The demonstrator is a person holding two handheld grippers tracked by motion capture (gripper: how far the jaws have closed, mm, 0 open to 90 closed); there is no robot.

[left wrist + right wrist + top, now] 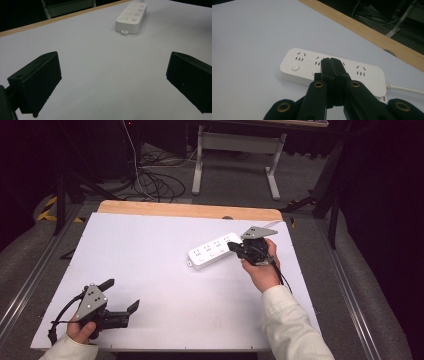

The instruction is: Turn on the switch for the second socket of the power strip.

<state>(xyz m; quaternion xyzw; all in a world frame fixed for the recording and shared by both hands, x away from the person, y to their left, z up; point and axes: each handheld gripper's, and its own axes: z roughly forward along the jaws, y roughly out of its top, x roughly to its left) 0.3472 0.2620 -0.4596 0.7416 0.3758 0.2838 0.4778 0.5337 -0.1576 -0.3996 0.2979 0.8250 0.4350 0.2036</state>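
Note:
A white power strip (212, 250) with several sockets and round buttons lies right of the middle of the white table; it also appears far off as the power strip (131, 17) and close up as the power strip (332, 71). My right gripper (233, 246) hovers at the strip's right end, jaws shut with nothing between them; in the right gripper view my right gripper (331, 61) has its tips over the strip's top face. My left gripper (121, 295) rests near the table's front left corner, jaws wide open and empty, as the left gripper (112, 72) shows over bare table.
The strip's white cable (404, 88) runs off to the right. A wooden strip (190, 210) edges the table's far side, with a metal frame (235, 150) and floor cables (155, 182) beyond it. Dark curtains stand at both sides.

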